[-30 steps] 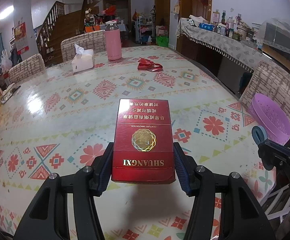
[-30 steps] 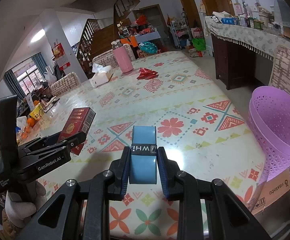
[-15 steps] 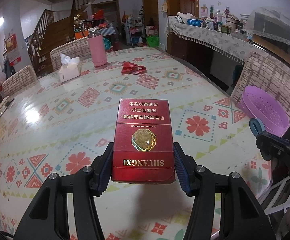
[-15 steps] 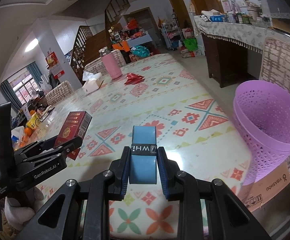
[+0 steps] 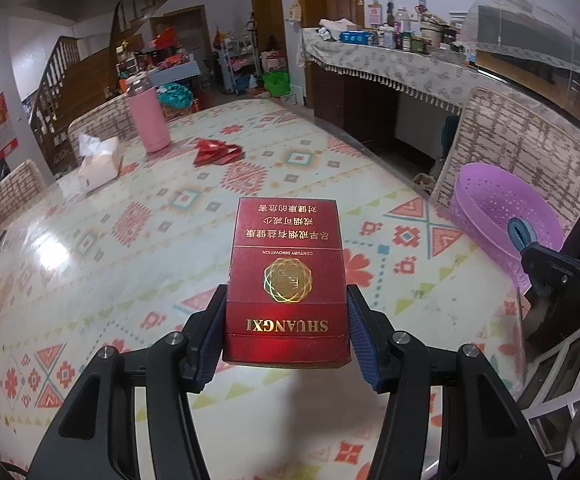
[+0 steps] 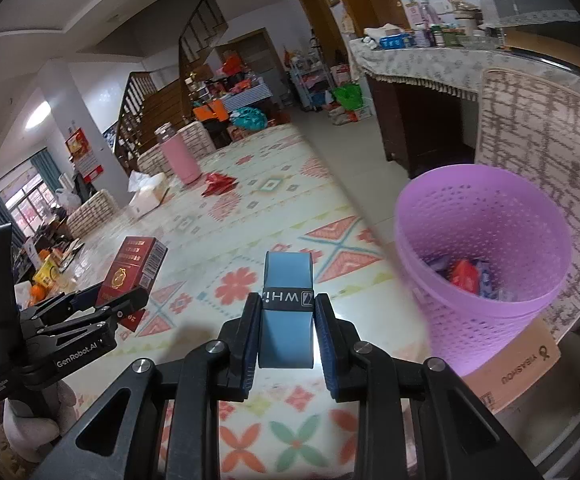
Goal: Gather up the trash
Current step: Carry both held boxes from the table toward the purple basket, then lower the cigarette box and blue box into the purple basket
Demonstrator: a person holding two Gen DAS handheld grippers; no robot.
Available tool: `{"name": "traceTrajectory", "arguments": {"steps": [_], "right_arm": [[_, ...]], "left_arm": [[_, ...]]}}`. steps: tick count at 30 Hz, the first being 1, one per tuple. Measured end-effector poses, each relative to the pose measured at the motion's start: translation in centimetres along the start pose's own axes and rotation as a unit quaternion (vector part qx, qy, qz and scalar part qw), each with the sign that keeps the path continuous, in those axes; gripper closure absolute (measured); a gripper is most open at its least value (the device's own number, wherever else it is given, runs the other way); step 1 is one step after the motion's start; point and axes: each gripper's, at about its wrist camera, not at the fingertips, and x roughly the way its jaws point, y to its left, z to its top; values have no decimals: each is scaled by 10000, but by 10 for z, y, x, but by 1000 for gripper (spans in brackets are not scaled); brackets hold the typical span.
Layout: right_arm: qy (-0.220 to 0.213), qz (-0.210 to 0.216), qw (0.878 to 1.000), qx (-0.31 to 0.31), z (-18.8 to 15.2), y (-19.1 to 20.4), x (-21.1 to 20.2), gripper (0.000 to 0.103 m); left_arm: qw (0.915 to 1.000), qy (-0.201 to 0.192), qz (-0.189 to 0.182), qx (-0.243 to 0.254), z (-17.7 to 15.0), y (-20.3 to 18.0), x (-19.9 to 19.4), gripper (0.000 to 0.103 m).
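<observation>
The left hand-held gripper (image 5: 285, 320) clamps a red cigarette pack (image 5: 285, 276); the right hand-held gripper (image 6: 285, 320) pinches a blue roll (image 6: 286, 312); a purple basket (image 6: 486, 220) stands just right of it, beside the desk (image 6: 249, 280).

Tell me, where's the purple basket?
The purple basket sits right of the table's edge in the right wrist view, on a cardboard box, before a chair.

Wooden staircase (image 5: 69, 76), covered sideboard (image 5: 390, 68), woven chairs (image 5: 522, 148), perhaps daylight through window (image 6: 29, 204).

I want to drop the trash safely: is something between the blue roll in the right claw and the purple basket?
Nothing visible: the blue roll has open air toward the purple basket, whose mouth is uncovered.
</observation>
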Motion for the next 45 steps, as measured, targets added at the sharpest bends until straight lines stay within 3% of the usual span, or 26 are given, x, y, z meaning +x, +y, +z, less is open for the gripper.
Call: {"name": "traceTrajectory", "arguments": {"steps": [16,35,45], "right_arm": [[-164,-476,9984,265,14,-63,-34,74],[-292,-942,9927,697,30,-121,-49,74],[-423,-1149,9890,836,45,-137,-53,74]], "left_arm": [[9973,-17,-538,492,33,-75,14,48],[9841,-3,-1329,1181,94,-168,50,48],[9778,20,-1472,1493,109,-198,67,48]]}}
